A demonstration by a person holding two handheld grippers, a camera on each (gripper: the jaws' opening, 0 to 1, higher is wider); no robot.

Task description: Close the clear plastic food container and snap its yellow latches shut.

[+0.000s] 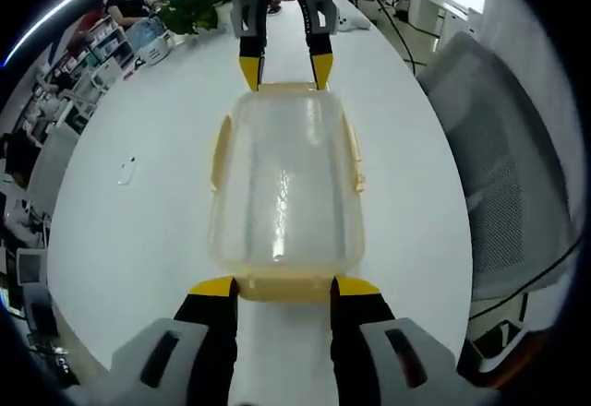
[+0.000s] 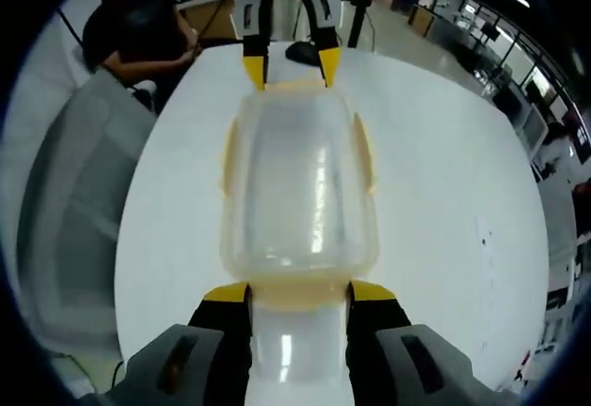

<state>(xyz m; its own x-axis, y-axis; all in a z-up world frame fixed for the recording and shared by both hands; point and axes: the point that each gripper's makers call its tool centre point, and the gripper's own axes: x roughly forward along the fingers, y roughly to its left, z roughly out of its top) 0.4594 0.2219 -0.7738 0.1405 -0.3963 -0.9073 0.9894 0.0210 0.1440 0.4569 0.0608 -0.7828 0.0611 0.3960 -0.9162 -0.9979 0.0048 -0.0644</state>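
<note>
We hold both grippers, left (image 1: 284, 285) & right (image 2: 299, 292), spread at container (image 1: 286, 185) ends; uneven push may skew lid.

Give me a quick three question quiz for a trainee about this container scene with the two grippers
1. True or false: the clear container rests on a white table.
2. Where do the two grippers stand relative to the container? A) both at one end B) one at each end, facing each other C) both above the lid
3. What colour are the latches along the container's long sides?

Key
1. True.
2. B: the left gripper is at one end and the right gripper at the opposite end, each with open jaws either side of an end latch.
3. Yellow.
</note>
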